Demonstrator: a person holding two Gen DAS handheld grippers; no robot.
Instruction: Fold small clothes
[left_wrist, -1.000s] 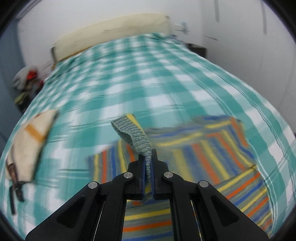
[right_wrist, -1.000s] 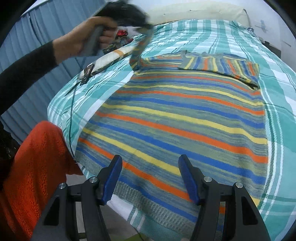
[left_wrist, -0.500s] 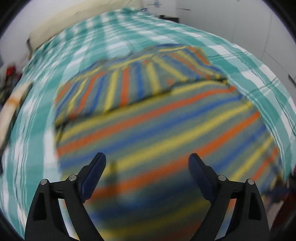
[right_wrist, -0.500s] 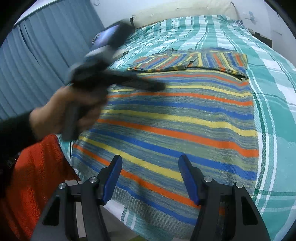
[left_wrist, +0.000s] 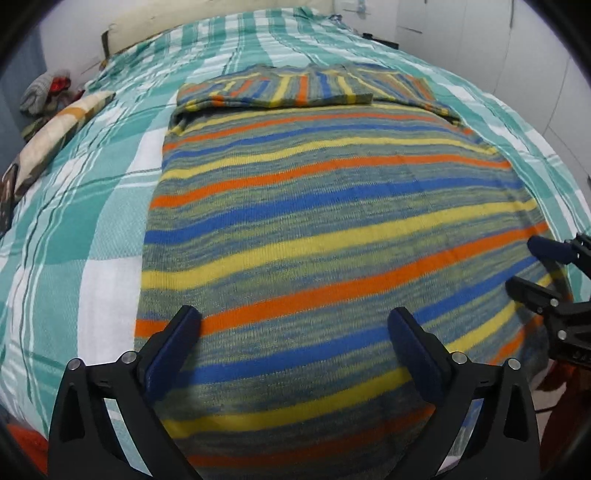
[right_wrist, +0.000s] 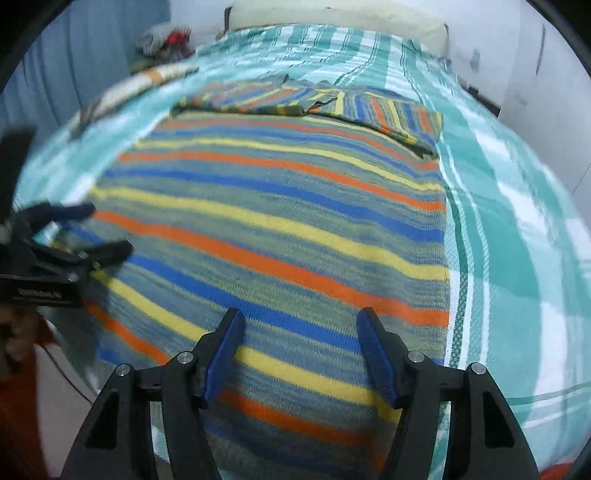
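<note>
A knitted sweater with blue, yellow and orange stripes lies flat on the bed, and the right wrist view shows the sweater too. Both sleeves are folded across its far end. My left gripper hovers over the near left part of the sweater; its jaws are opening and nothing is between them. My right gripper stands open over the near right part, empty as well. Each gripper shows in the other's view: the right gripper at the right edge, the left gripper blurred at the left.
A teal and white checked bedcover surrounds the sweater. A cream pillow lies at the head. A folded patterned cloth and a pile of clothes sit at the far left. Orange fabric is below the bed's near edge.
My left gripper let go of the sleeve cuff, opened wide and came back and down to the sweater's near end. The sleeve now lies folded across the top. The right gripper tilted downward.
</note>
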